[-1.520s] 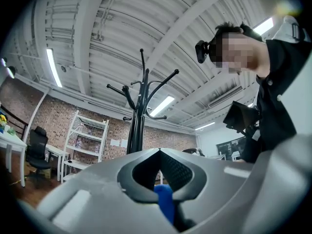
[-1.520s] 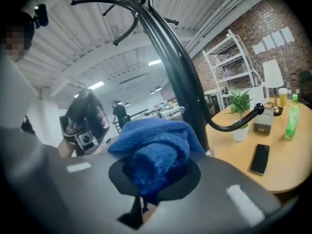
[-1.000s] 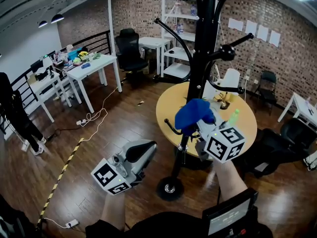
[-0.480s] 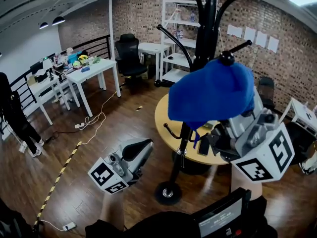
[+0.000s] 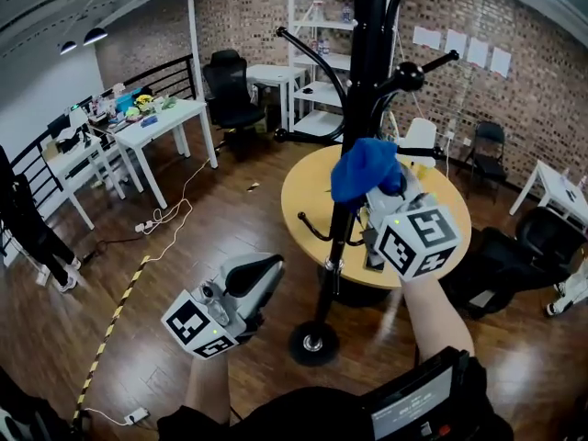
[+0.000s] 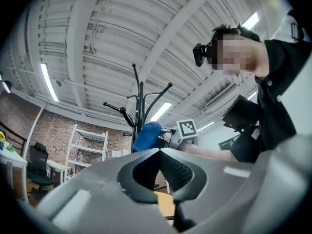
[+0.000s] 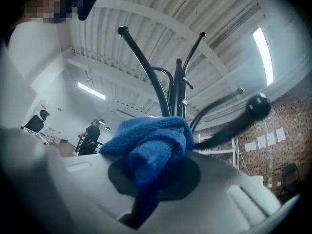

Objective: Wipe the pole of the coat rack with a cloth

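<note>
Right gripper [image 5: 378, 196]: fingers clamped on a bunched blue terry cloth [image 5: 366, 168]; a fold of it hangs down between them in the right gripper view.
Blue cloth: against the 3 o'clock side of the black metal coat rack pole [image 5: 360, 90], just under a knob-tipped hook [image 5: 409, 76].
Left gripper [image 5: 260, 278]: fingers together, nothing between them; held low at 9 o'clock from the rack's round base [image 5: 314, 343], well apart from the pole.
Round yellow surface [image 5: 308, 186]: behind the pole, at 12 o'clock from the base.
Floor [image 5: 165, 246]: dark wood boards.
</note>
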A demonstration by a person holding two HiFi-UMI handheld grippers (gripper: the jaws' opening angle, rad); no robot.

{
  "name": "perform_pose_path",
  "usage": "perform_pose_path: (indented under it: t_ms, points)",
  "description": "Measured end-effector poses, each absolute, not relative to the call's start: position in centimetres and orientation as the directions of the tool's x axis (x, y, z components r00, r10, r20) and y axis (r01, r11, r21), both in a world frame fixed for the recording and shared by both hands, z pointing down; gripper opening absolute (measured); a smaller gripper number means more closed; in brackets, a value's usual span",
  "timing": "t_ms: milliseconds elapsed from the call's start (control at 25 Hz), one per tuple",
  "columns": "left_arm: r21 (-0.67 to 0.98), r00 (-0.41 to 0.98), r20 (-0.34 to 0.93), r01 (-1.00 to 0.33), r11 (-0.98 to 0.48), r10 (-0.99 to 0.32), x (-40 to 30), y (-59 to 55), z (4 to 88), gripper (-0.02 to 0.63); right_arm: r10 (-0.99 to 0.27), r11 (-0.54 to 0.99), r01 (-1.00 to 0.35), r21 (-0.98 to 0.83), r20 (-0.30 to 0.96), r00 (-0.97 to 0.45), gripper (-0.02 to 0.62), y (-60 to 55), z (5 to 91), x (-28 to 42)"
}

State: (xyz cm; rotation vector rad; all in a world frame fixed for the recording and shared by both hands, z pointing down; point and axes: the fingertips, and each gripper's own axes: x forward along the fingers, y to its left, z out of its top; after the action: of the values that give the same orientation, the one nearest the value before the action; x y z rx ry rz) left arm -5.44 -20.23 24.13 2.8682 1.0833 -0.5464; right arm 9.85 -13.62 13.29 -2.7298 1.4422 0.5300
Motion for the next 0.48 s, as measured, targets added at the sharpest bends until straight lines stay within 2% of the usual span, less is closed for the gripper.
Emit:
perform_pose_path:
  t_ms: [240, 480]
  points:
    - [-0.057, 0.701, -0.294, 0.666, -0.744, 0.649, -5.2, -19.3, 25.4, -0.008, -0.830, -0.548, -0.835, 0.053, -0.161, 0.534, 0.021, -13.4, 23.1, 9.3]
    - [-0.025, 0.684, -0.264, 0.700, -0.714, 0.680, -5.0, -17.6, 26.3, -0.008, -0.820, -0.560, -0.826, -0.067, 0.183, 0.542, 0.021, -14.2, 37.5, 10.0]
